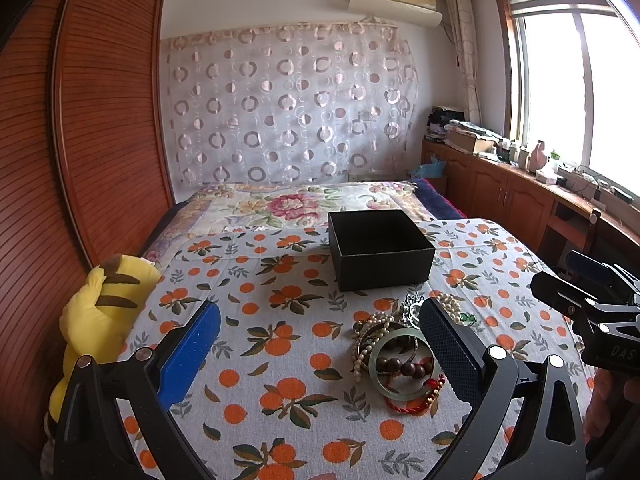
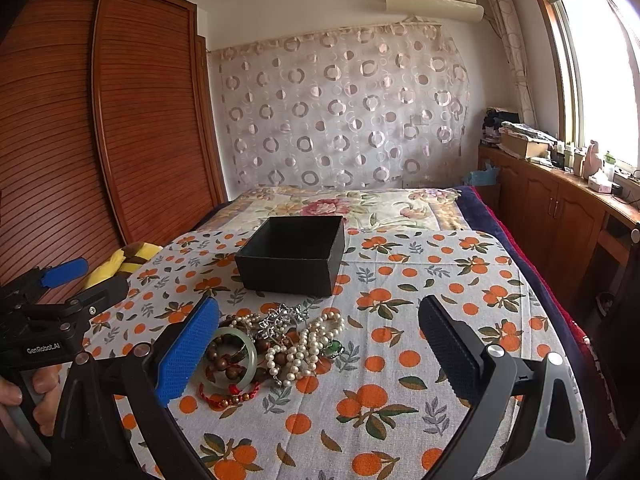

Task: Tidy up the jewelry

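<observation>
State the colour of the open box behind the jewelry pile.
Black box, clearest in the right wrist view.

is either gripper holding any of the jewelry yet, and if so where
Nothing is held. The left gripper and right gripper are both open, fingers spread, with the jewelry pile lying loose on the bedspread.

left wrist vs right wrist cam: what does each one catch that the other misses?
Left wrist only: most of the yellow plush toy, and the right gripper from outside.

Right wrist only: the pearl strands unobstructed, the left gripper from outside, and the hand gripping it.

Both: the open black box, the green bangle in the jewelry pile, and the orange-print cloth.
</observation>
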Tool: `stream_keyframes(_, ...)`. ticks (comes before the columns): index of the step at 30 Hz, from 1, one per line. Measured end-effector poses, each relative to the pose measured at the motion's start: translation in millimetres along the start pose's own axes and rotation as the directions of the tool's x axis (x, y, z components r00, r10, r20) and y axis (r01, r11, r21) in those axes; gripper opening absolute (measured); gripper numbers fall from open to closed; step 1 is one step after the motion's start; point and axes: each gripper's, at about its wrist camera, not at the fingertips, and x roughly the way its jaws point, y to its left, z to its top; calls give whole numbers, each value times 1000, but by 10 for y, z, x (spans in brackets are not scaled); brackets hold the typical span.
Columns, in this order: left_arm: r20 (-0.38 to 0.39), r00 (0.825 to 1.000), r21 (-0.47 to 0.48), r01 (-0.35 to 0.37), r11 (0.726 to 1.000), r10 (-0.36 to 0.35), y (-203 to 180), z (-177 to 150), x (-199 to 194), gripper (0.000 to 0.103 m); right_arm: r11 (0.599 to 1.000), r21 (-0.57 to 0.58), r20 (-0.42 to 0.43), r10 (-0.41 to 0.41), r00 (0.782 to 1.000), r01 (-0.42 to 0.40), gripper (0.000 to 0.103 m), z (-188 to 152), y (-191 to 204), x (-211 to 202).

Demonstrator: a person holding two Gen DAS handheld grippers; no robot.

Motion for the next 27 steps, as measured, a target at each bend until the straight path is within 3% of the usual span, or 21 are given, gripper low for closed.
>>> stream_keyframes(27, 3, 1000, -1, 0, 1000, 0, -6, -5, -7, 97, 1000, -1, 1, 1, 1000, -1, 101, -4, 6, 3)
